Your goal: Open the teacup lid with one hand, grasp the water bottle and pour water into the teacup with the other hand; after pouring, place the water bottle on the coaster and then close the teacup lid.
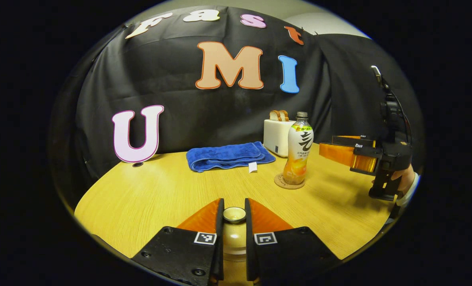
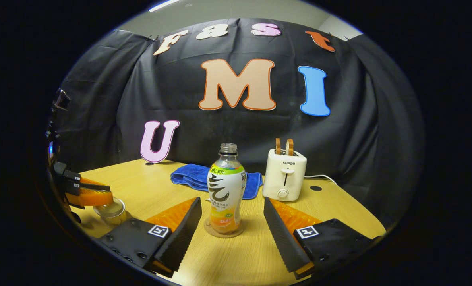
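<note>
Left gripper [image 1: 234,222]: my fingers pinch the teacup lid [image 1: 234,215] knob.
Right gripper [image 2: 233,222]: wide apart, holding nothing.
Water bottle [image 2: 226,190]: upright on coaster [image 2: 224,231], mid-table.

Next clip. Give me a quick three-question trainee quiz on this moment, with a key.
1. True or false: the water bottle stands upright on the coaster.
2. What does the left gripper have between its fingers? A) the blue towel B) the knob of the teacup lid C) the toaster
3. Fill in: the right gripper is ____, one finger on each side of the bottle, touching nothing.

Key
1. True; the bottle is on the coaster, uncapped.
2. B; the fingers close on the knob of the teacup lid. The blue towel and the toaster sit farther back on the table.
3. open
</note>
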